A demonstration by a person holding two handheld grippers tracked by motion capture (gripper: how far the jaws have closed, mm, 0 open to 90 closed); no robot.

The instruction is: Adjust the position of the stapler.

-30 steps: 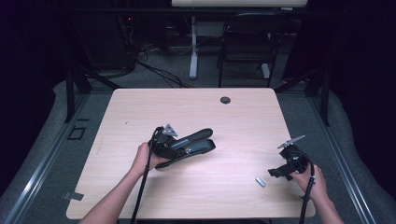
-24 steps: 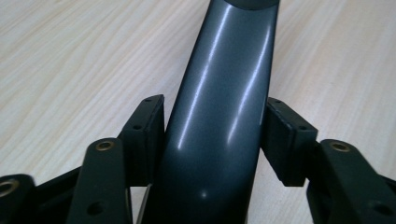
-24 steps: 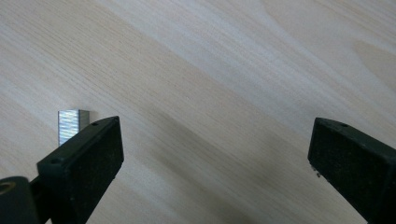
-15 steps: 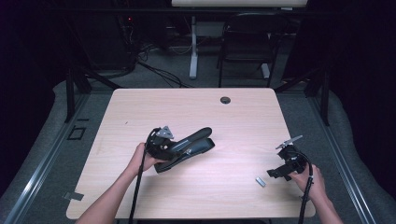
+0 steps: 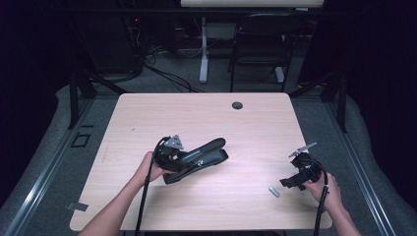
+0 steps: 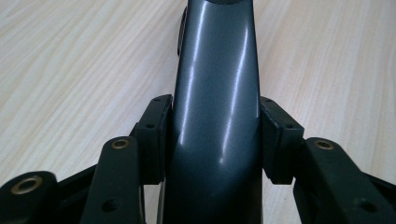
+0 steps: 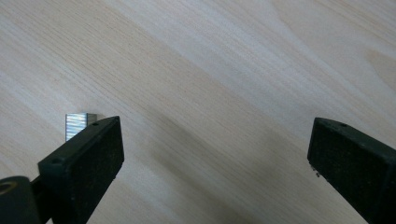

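The jaws of the left gripper (image 6: 215,135) have just been closing and now press on both flanks of the dark grey glossy plastic stapler (image 6: 215,93), whose long rounded body runs straight ahead from between the pads out over the pale wood-grain table (image 6: 70,60). In the high view the same gripper (image 5: 184,164) holds the stapler (image 5: 204,155) near its hinge end, with the top arm standing open above the base and the nose pointing away from the jaws toward the table's middle. The jaws of the right gripper (image 7: 210,158) stand wide apart with nothing between them. Just outside and beyond one of its pads lies the small silvery strip of staples (image 7: 76,123), flat on the table, partly hidden by that pad. From above, the right gripper (image 5: 290,183) sits near the table's right front corner with the strip of staples (image 5: 274,191) just beside its jaws, well apart from the stapler. Farther off, past both grippers, a small dark round grommet (image 5: 237,105) sits near the table's far edge. The work appears to be loading the stapler: the body is secured and opened, while the staples are not yet picked up. The next move likely calls for swinging the right jaws sideways until the strip lies centred between the pads, then closing gently on its narrow sides, since so thin and flat a piece could slip or tip.
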